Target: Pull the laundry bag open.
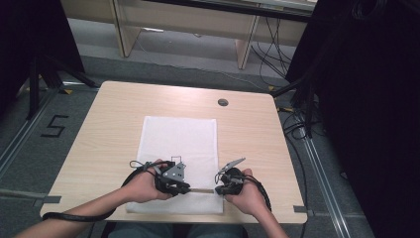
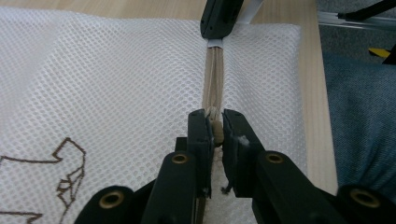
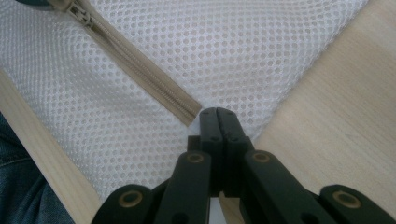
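Note:
A white mesh bag (image 1: 179, 139) lies flat on the wooden table (image 1: 114, 129), with a tan zipper (image 1: 202, 190) along its near edge. In the left gripper view my left gripper (image 2: 215, 122) is shut on the tan zipper pull (image 2: 216, 133), and the closed zipper (image 2: 214, 74) runs ahead to my right gripper (image 2: 219, 28). In the right gripper view my right gripper (image 3: 217, 114) is shut on the bag's edge at the zipper's end (image 3: 189, 112), and the slider (image 3: 79, 11) shows far up the zipper (image 3: 135, 60). From above, my left gripper (image 1: 187, 190) and my right gripper (image 1: 217, 190) face each other across that edge.
A round cable hole (image 1: 223, 102) sits at the table's far right. Pale desks (image 1: 188, 29) stand behind, and dark curtains and cables (image 1: 366, 99) are at the right. A "5" (image 1: 53, 126) is marked on the floor at the left. A brown line drawing (image 2: 60, 172) is on the mesh.

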`<move>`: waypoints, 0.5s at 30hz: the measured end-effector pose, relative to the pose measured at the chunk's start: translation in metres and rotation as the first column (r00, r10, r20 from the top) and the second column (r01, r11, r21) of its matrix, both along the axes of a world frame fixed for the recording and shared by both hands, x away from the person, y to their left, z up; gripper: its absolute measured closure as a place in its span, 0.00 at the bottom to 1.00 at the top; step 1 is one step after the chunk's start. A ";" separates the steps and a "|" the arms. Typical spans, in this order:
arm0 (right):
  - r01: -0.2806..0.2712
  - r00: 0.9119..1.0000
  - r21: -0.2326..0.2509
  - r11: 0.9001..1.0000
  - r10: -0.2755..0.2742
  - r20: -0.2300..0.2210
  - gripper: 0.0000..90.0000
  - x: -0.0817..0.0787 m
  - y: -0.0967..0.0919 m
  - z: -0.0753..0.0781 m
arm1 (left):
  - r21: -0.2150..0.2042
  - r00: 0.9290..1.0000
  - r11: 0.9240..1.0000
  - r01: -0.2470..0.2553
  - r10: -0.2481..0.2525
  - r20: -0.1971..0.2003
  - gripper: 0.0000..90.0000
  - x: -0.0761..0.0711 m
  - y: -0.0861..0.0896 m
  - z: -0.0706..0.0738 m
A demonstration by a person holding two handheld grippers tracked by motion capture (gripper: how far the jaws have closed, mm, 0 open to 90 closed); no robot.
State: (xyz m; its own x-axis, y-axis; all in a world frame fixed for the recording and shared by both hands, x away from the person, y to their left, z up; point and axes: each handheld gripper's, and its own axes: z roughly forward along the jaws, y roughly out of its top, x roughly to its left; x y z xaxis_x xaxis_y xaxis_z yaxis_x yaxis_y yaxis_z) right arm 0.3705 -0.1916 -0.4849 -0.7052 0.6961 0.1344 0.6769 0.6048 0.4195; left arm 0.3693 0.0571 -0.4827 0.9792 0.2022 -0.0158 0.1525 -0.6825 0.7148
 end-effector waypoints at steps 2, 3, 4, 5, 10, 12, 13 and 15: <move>-0.002 1.000 -0.001 1.000 0.002 0.001 1.00 0.000 0.000 0.000 | 0.004 1.000 1.000 0.005 -0.005 0.001 0.91 0.000 0.000 0.000; -0.001 1.000 0.000 1.000 0.001 0.000 1.00 0.000 0.000 0.000 | 0.002 1.000 1.000 0.003 -0.003 0.001 0.91 0.000 0.000 -0.001; -0.011 1.000 0.003 1.000 0.011 0.010 1.00 0.001 0.000 -0.001 | 0.003 1.000 1.000 0.006 -0.006 0.001 0.91 0.000 0.000 -0.001; 0.000 1.000 0.000 1.000 0.000 0.000 1.00 0.000 0.000 0.000 | 0.000 1.000 1.000 0.005 -0.005 -0.001 0.91 0.000 0.000 -0.001; -0.001 1.000 0.001 1.000 0.001 -0.001 1.00 0.000 0.000 0.000 | 0.008 1.000 1.000 0.002 -0.002 -0.001 0.91 0.000 0.003 0.000; 0.000 1.000 0.001 1.000 0.000 -0.002 1.00 0.000 0.000 0.000 | 0.000 1.000 1.000 0.001 -0.001 -0.004 0.91 -0.001 0.004 0.000; 0.000 1.000 -0.001 1.000 0.000 0.000 1.00 0.000 0.000 0.000 | 0.008 1.000 1.000 0.006 -0.006 0.007 0.91 -0.001 0.005 0.000; 0.001 1.000 -0.001 1.000 -0.001 -0.001 1.00 0.000 0.000 0.000 | 0.009 1.000 1.000 0.006 -0.006 0.002 0.91 -0.001 0.005 0.000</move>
